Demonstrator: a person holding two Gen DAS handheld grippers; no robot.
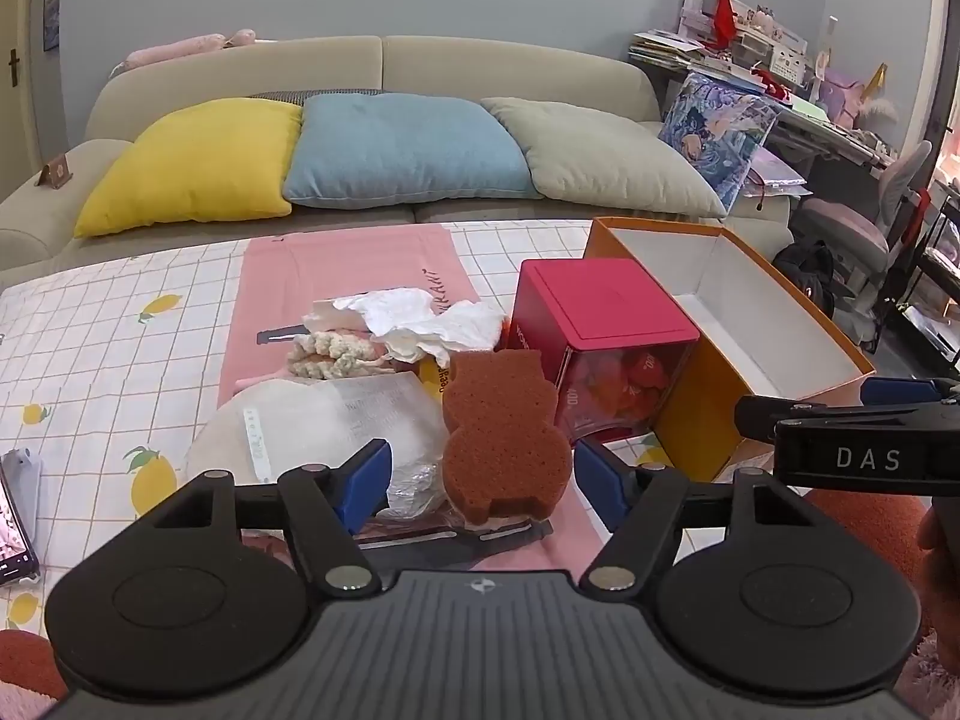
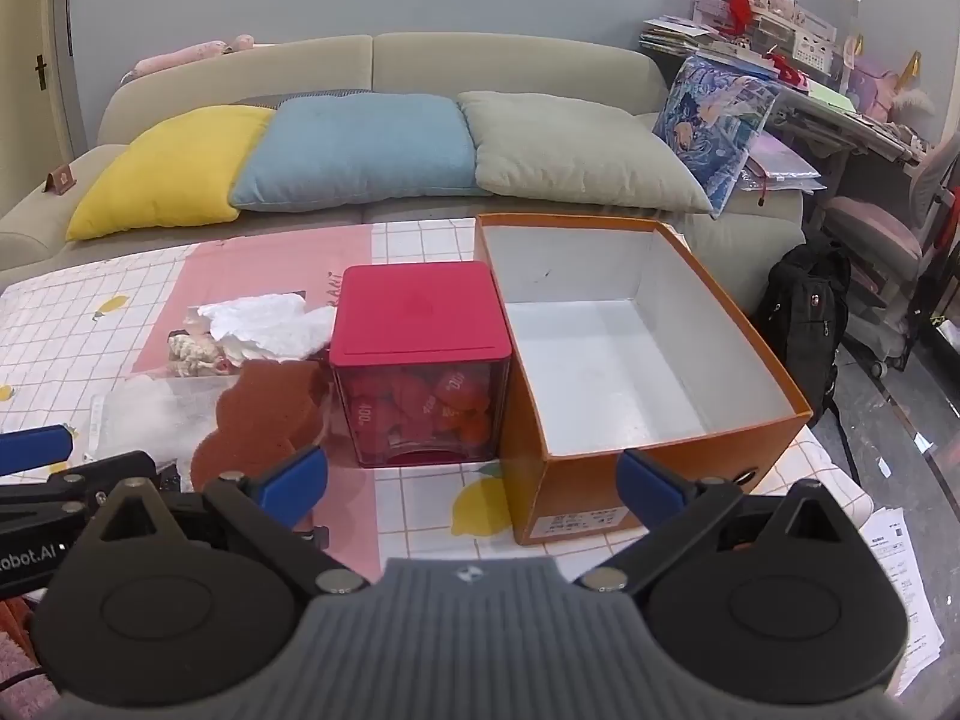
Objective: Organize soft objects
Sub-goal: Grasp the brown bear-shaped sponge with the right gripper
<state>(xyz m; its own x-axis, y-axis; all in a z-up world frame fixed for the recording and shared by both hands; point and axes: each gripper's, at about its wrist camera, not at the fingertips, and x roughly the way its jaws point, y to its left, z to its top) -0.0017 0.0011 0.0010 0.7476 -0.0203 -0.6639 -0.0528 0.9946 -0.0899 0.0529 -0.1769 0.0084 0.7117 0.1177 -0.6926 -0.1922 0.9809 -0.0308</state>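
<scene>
A brown bear-shaped sponge (image 1: 503, 435) stands on edge on the pink mat, between the spread blue pads of my left gripper (image 1: 483, 477), which is open; the pads do not touch it. The sponge also shows in the right wrist view (image 2: 264, 420). Left of it lie a clear plastic bag (image 1: 336, 420), a cream knitted piece (image 1: 333, 354) and crumpled white tissue (image 1: 420, 315). My right gripper (image 2: 474, 480) is open and empty, in front of the red-lidded cube box (image 2: 420, 360) and the empty orange cardboard box (image 2: 654, 420). Its side shows at the right of the left wrist view (image 1: 840, 450).
A pink mat (image 1: 354, 264) lies on a lemon-print tablecloth (image 1: 108, 324). A phone (image 1: 15, 528) lies at the table's left edge. A sofa with yellow, blue and grey cushions (image 1: 408, 150) stands behind. A black backpack (image 2: 804, 312) and a cluttered desk are at the right.
</scene>
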